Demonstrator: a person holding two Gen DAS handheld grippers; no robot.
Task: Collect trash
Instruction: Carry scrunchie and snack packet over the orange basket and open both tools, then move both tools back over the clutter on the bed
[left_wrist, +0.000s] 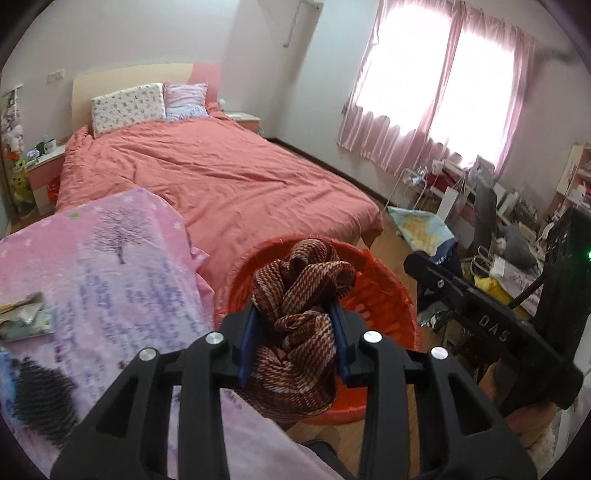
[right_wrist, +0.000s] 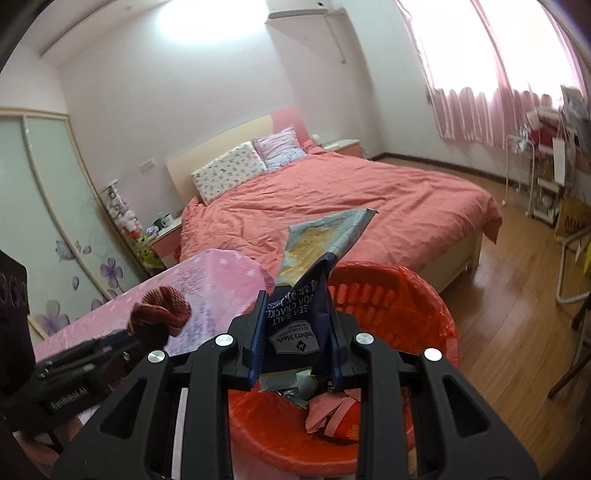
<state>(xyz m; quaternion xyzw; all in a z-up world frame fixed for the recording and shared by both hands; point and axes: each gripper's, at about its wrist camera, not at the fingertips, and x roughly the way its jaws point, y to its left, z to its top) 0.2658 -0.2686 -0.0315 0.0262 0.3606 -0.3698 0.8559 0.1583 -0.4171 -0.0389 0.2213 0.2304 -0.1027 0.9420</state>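
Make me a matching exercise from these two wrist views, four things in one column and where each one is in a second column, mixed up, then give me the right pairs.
Things:
1. striped brown cloth
2. cracker wrapper
3. orange bin
4. floral pillow

Places:
A. at the head of the bed
B. between the left gripper's pads
C. on the wooden floor, below both grippers
D. between the right gripper's pads

Pairs: 1-B, 2-D, 3-C, 4-A
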